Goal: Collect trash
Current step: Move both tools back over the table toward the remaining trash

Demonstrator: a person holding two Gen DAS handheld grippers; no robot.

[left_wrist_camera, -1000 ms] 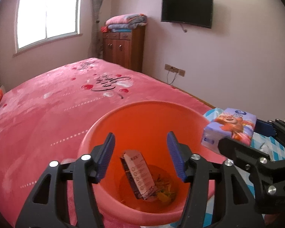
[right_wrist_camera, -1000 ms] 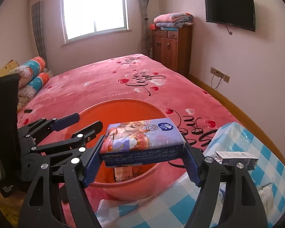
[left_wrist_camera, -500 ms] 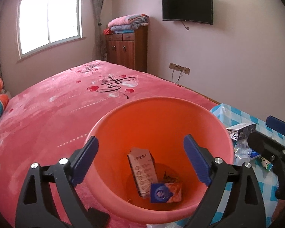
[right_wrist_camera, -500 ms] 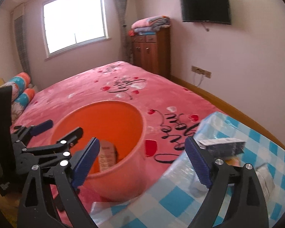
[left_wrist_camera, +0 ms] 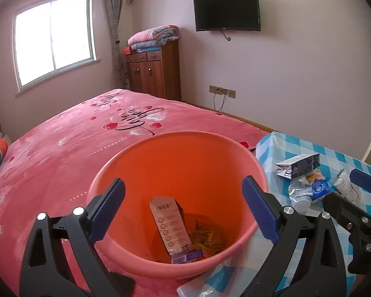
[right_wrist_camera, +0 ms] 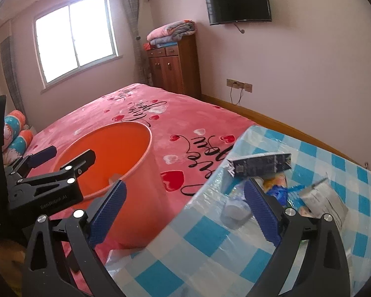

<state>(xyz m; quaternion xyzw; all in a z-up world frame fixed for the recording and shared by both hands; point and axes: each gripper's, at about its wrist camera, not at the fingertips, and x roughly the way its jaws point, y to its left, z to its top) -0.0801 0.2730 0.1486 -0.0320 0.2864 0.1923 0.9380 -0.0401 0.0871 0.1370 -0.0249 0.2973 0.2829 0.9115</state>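
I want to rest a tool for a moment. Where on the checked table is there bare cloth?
Bare cloth shows along the checked table near edge, between the orange bucket and the trash pile. Crowded: the dark carton, crushed bottle and grey packet cluster mid-table.

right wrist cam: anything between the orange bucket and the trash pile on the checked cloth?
In the right wrist view, only pink bedspread and bare checked cloth separate the orange bucket from the trash pile; no loose item shows.
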